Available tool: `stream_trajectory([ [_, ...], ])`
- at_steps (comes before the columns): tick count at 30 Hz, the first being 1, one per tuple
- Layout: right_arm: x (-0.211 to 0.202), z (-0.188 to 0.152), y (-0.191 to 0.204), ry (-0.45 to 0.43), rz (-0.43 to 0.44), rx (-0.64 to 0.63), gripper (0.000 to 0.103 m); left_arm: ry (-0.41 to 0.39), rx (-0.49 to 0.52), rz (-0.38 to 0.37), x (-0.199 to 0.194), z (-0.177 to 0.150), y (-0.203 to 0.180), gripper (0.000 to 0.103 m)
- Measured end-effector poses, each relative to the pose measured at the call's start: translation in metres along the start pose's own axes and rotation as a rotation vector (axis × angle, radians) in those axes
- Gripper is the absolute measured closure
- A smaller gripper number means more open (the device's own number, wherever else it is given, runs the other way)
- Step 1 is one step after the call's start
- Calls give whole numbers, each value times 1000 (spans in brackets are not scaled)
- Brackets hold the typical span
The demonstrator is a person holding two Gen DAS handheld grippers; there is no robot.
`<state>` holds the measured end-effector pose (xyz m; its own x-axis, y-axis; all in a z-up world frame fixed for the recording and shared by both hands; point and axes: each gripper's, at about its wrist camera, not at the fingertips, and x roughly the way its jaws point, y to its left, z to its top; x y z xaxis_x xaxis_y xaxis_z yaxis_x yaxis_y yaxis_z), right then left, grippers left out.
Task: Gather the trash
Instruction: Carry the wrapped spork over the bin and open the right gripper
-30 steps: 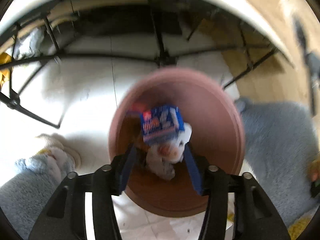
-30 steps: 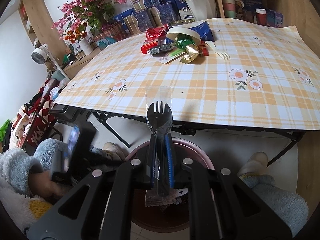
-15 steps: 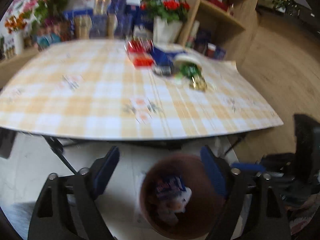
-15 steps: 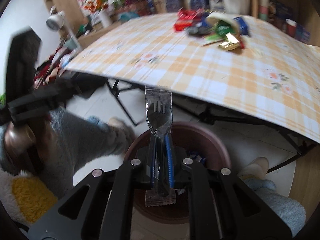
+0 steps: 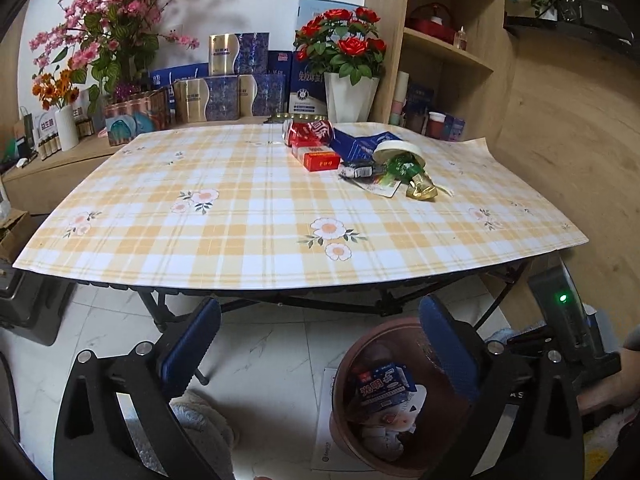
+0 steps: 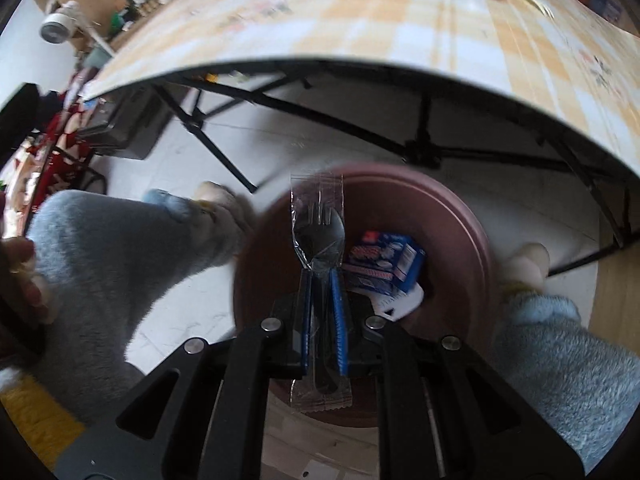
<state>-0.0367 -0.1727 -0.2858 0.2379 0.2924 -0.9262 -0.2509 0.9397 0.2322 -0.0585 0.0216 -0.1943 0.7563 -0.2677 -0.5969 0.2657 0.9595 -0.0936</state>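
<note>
My right gripper (image 6: 323,280) is shut on a black plastic fork in a clear wrapper (image 6: 318,232) and holds it over the brown round trash bin (image 6: 460,216) on the floor. A blue carton (image 6: 384,266) lies in the bin. My left gripper (image 5: 320,328) is open and empty, raised in front of the table; the bin (image 5: 348,364) with the blue carton (image 5: 384,386) shows low right. Trash lies at the far side of the checked table: a red box (image 5: 322,160), a red can (image 5: 310,131), a green and gold wrapper (image 5: 412,176).
The table (image 5: 240,220) has black folding legs. Flower vases and blue boxes stand behind it, and wooden shelves at the right. The person's grey fluffy legs and slippers (image 6: 120,248) flank the bin. A dark box stands on the floor at left (image 5: 28,304).
My left gripper let go of the blue carton into the bin, opened and rose to face the table. My right gripper tipped down over the bin with the fork.
</note>
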Motion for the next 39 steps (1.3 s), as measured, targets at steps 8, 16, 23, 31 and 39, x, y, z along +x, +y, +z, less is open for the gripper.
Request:
stream_trajectory([
  [8, 1, -3, -15, 12, -38, 56, 89, 45, -64, 19, 12, -3, 15, 6],
  [16, 1, -2, -17, 12, -36, 61, 89, 61, -124, 36, 14, -5, 28, 6],
  [23, -2, -2, -9, 2, -53, 15, 89, 65, -116, 37, 15, -4, 26, 6],
  [31, -5, -3, -12, -15, -48, 30, 88, 61, -129, 42, 15, -4, 28, 6],
  [39, -24, -3, 3, -105, -54, -34, 23, 59, -135, 41, 15, -4, 30, 6],
])
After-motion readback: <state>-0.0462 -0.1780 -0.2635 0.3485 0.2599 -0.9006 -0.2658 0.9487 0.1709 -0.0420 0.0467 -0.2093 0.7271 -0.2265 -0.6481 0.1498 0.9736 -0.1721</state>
